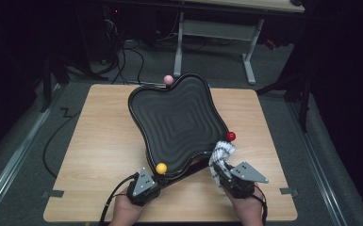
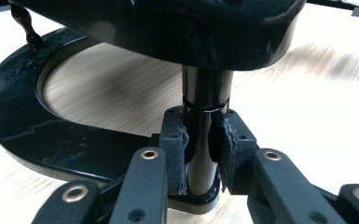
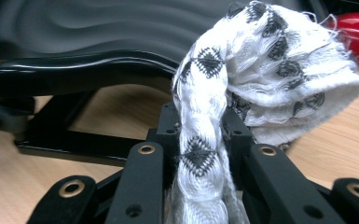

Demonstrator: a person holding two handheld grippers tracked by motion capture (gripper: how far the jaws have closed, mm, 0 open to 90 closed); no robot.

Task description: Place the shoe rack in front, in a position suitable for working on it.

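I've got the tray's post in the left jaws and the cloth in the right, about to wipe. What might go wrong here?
1. The black tray is tilted on its stand; wiping pressure near the rim may tip it or twist the post in the left gripper.
2. The cloth, bunched in the right gripper, may snag the red ball.

No words, numbers, labels or signs can be read on anything here, not on the black tray (image 1: 177, 125) or the cloth (image 3: 261, 84).
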